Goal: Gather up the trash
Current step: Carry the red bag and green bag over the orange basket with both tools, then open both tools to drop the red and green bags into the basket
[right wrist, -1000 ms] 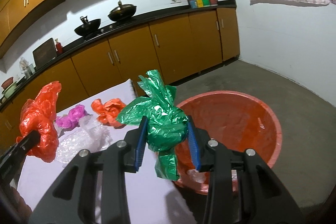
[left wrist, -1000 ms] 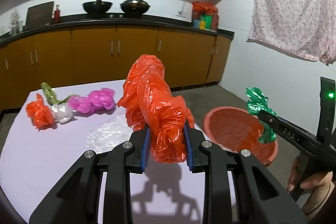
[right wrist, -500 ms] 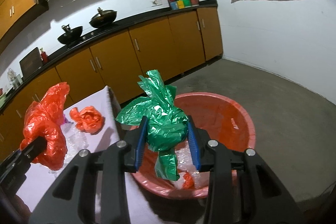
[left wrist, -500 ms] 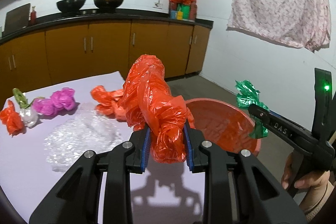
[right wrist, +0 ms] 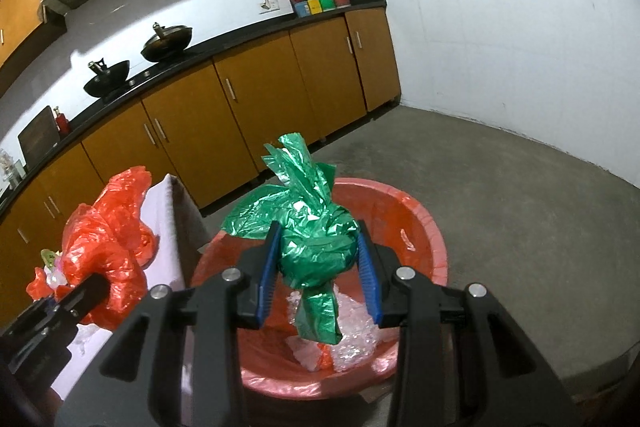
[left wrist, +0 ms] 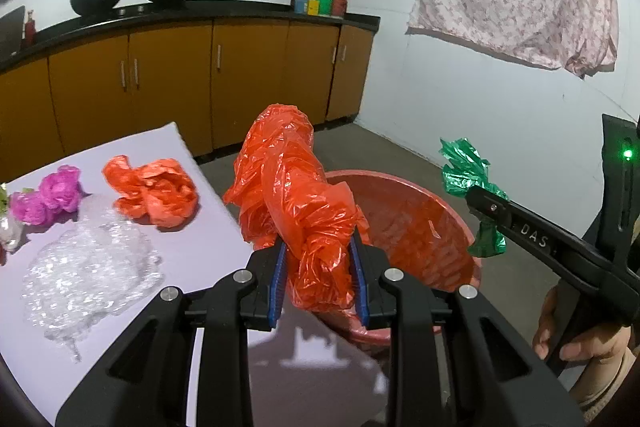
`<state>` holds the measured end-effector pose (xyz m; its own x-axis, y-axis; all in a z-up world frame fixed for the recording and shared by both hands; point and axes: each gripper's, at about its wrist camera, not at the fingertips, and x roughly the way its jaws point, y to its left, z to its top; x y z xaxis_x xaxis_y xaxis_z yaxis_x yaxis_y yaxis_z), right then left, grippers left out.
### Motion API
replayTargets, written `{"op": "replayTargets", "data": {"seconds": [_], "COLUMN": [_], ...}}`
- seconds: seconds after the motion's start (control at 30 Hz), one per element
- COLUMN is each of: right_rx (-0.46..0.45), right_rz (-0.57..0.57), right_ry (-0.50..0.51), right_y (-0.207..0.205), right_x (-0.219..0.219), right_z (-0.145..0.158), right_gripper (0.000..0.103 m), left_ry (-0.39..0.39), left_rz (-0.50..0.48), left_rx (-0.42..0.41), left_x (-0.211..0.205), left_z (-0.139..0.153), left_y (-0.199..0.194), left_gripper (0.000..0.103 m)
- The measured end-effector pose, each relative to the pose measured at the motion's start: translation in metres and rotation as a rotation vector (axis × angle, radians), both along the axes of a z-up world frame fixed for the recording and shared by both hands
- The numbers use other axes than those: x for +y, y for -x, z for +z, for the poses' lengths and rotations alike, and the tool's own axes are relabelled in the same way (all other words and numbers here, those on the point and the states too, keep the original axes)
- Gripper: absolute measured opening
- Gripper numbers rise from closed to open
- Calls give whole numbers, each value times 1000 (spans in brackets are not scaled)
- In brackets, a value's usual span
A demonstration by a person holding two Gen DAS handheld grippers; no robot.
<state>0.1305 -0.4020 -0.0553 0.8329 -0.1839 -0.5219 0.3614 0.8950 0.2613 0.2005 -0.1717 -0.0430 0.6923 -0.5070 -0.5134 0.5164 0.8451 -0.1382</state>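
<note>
My left gripper (left wrist: 320,279) is shut on a crumpled orange plastic bag (left wrist: 296,195) and holds it above the table's right edge, beside the red basin (left wrist: 416,223). My right gripper (right wrist: 318,279) is shut on a crumpled green plastic bag (right wrist: 312,231) and holds it over the red basin (right wrist: 424,227), which stands on the floor with clear plastic and a red scrap inside. The right gripper with the green bag (left wrist: 468,179) also shows in the left wrist view. The left gripper's orange bag (right wrist: 108,239) shows in the right wrist view.
On the lilac table (left wrist: 132,307) lie another orange bag (left wrist: 152,191), a pink bag (left wrist: 48,195) and a wad of clear plastic (left wrist: 88,271). Brown kitchen cabinets (left wrist: 172,75) with woks stand behind. A grey concrete floor (right wrist: 500,195) lies around the basin.
Both grippers have moved right with their bags. The green bag has come over the basin and the orange bag has reached the table's right edge.
</note>
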Motion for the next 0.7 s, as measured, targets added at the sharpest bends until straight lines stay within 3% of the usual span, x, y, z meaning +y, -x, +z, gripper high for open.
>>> {"op": "replayTargets", "data": {"seconds": [0.47,0.53,0.7], "right_rx": [-8,-12,-2], "right_rz": [-24,-20,-30], "right_ry": [-42,-56,-67], "right_y": [-19,-20,-15], "right_x": [-22,-25,-29], "right_z": [-12,-13,-21], "right_gripper": [39,44,52], "left_ry": [-18,-18,-16], "left_rz": [-61,-69,-51], "left_rx": [61,68,84], "left_x": [-34,-36,-29], "left_z": [-16,-19,-25], "left_y": [-18,-19,-20], "left_gripper": [30,42,50]}}
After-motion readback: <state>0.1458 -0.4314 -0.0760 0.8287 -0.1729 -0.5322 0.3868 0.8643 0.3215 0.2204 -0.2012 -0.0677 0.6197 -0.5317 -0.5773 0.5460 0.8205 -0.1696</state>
